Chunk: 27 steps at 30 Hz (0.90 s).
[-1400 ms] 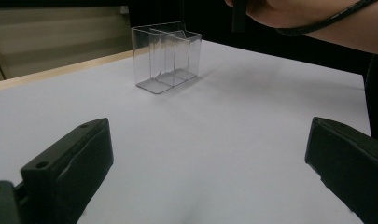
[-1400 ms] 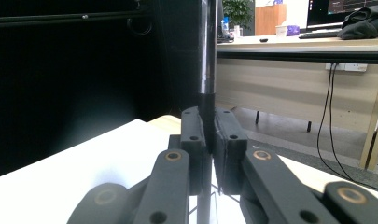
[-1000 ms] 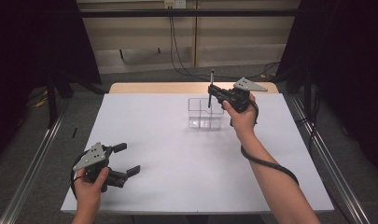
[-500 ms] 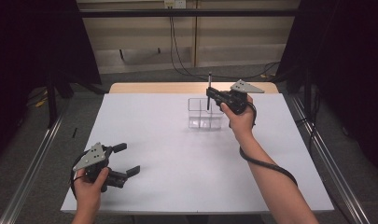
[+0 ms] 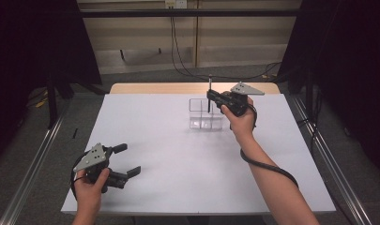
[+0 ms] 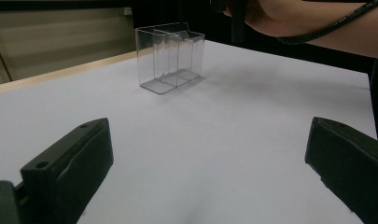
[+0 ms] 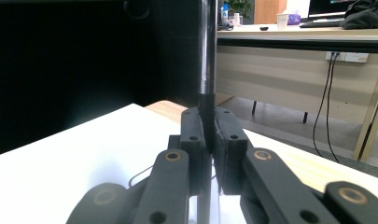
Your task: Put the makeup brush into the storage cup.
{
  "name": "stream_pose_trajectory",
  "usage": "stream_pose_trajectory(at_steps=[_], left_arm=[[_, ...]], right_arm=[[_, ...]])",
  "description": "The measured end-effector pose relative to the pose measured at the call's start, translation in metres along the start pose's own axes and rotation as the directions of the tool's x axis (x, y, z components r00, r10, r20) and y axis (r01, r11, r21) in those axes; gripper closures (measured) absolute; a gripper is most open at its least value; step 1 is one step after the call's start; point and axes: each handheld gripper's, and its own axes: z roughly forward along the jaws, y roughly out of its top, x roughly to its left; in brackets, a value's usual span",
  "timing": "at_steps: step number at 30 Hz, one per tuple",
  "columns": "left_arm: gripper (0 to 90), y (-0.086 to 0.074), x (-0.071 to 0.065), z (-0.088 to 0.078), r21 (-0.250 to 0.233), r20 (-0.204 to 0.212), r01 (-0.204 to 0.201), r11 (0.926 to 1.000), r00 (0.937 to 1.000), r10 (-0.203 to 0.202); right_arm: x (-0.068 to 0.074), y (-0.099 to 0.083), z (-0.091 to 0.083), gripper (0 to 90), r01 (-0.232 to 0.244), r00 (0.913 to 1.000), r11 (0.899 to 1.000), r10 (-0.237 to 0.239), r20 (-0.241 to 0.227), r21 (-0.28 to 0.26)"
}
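Fingers of the left gripper [image 5: 128, 161] stand wide apart with nothing between them, low over the table [image 5: 159, 187] at about 7 o'clock in the high view; in the left gripper view its two black pads [image 6: 70, 163] frame bare white surface. Farther off, toward 1 o'clock, the right gripper [image 5: 211, 97] has its fingers [image 7: 192, 140] pressed together on a thin dark rod [image 5: 209, 91], clamped near the rod's middle. The rod's long axis runs upright, from 6 to 12 o'clock through the closed fingers in the right gripper view [image 7: 207, 56]. Its lower end hangs over the clear box [image 5: 205, 114], a small open-topped container split into compartments, which stands on the far half of the table. Which compartment lies beneath the tip cannot be told. Judged from this, the coming move is a straight descent along the rod's own axis, and it falls to the right hand, much the nearer to the box.
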Motion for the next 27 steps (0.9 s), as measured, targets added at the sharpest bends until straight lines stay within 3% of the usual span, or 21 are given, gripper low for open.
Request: stream_pose_trajectory(at_steps=[27], left_arm=[[0.9, -0.0002, 0.0002, 0.0, 0.006, 0.0, -0.006, 1.0, 1.0, 0.006]], right_arm=[[-0.0036, -0.0094, -0.0014, 83.4, -0.021, 0.9998, 1.0, 0.021, 0.001, 0.023]])
